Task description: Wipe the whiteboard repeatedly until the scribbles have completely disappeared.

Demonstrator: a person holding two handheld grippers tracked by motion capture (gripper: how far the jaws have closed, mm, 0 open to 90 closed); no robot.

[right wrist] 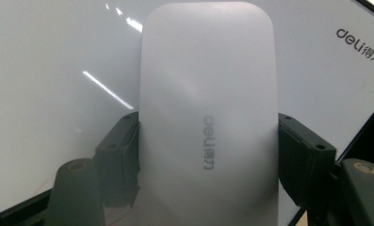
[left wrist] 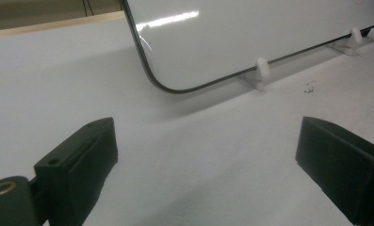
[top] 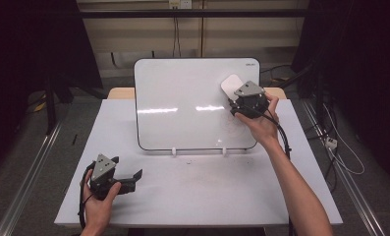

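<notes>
Right claw point(right wrist: 208, 141) clamps a whiteboard eraser point(right wrist: 208, 117) against the whiteboard point(top: 182, 103); left claw point(left wrist: 203, 155) rests released. We judge hard pressure could tip the propped board.

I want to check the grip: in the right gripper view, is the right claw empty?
No. The right claw is shut on the white eraser, its two black jaws pressing the eraser's sides against the whiteboard.
</notes>
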